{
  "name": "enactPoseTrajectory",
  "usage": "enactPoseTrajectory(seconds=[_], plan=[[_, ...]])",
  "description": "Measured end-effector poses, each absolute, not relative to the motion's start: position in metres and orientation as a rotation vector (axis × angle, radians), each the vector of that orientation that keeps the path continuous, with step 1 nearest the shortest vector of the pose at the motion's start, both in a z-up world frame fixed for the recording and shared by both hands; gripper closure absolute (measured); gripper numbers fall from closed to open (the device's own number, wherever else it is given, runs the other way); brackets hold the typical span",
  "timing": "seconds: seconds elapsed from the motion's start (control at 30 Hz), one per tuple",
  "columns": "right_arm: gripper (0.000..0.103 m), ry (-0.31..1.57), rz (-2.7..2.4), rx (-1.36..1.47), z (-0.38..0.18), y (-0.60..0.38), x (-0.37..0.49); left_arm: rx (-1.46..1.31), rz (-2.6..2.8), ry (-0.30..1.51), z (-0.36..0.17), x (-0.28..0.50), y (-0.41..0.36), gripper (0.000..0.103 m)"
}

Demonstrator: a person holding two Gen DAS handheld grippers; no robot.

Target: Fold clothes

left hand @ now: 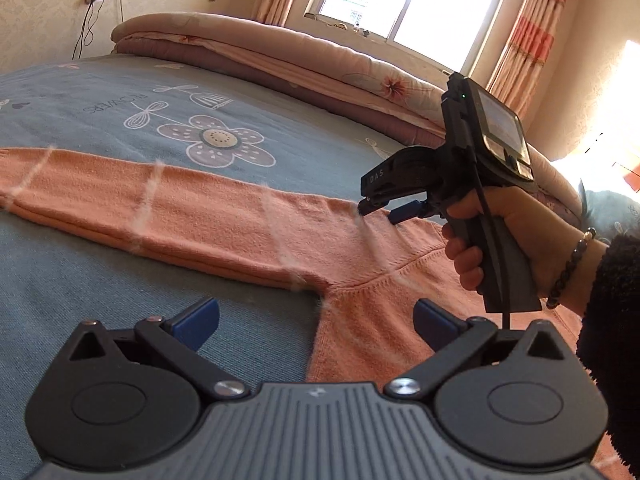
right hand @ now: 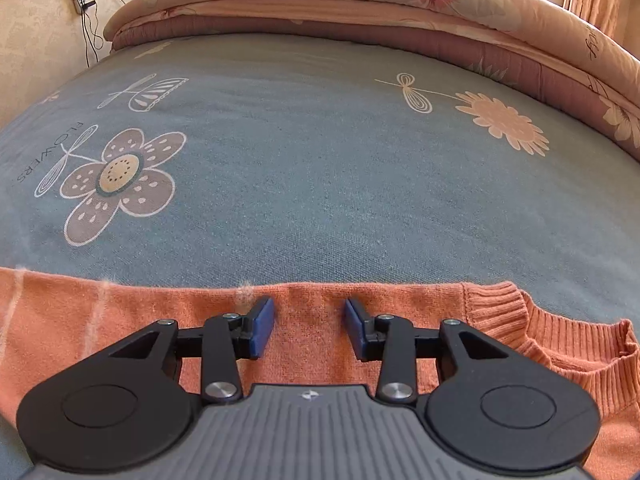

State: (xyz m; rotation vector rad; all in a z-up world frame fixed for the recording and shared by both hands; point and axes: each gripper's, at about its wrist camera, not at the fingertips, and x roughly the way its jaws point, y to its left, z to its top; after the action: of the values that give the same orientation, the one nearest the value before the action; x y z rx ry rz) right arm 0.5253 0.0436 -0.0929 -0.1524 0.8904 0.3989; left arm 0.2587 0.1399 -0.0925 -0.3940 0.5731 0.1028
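Two grippers are in view. Your right gripper (right hand: 309, 328), tilted down over the shoulder of the orange knit sweater with pale stripes (left hand: 224, 224), has its blue pads part-open, straddling cloth without pinching it. Your right hand (left hand: 516, 240) wraps its handle, a beaded bracelet (left hand: 570, 268) on the wrist. Your left gripper (left hand: 316, 320) is spread wide and empty near the armpit. The sweater lies flat on the blue flowered bed sheet (right hand: 300, 168); its hem is out of frame.

A bed (right hand: 320, 180) in a blue flowered sheet carries an orange sweater (left hand: 224, 220) flat, quilts (right hand: 360, 12) folded along its far edge.
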Motion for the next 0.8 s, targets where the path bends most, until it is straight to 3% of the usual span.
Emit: enactPoseTrajectory(seconds=[0.37, 0.47, 0.63, 0.7, 0.8], plan=[[0.054, 0.906, 0.436, -0.122, -0.087, 0.049, 0.516, -0.430, 0.128, 0.551, -0.093, 0.256, 0.146, 0.001], [0.047, 0.879, 0.417, -0.143, -0.094, 0.055, 0.520, -0.436, 0.132, 0.537, -0.092, 0.255, 0.148, 0.001], [0.047, 0.872, 0.433, -0.152, -0.067, 0.038, 0.499, -0.471, 0.136, 0.521, -0.090, 0.253, 0.154, 0.001], [0.038, 0.850, 0.439, -0.182, -0.049, 0.022, 0.479, -0.473, 0.126, 0.523, -0.090, 0.253, 0.153, 0.001], [0.033, 0.840, 0.427, -0.189, -0.024, -0.013, 0.441, -0.463, 0.108, 0.536, -0.091, 0.254, 0.150, 0.001]])
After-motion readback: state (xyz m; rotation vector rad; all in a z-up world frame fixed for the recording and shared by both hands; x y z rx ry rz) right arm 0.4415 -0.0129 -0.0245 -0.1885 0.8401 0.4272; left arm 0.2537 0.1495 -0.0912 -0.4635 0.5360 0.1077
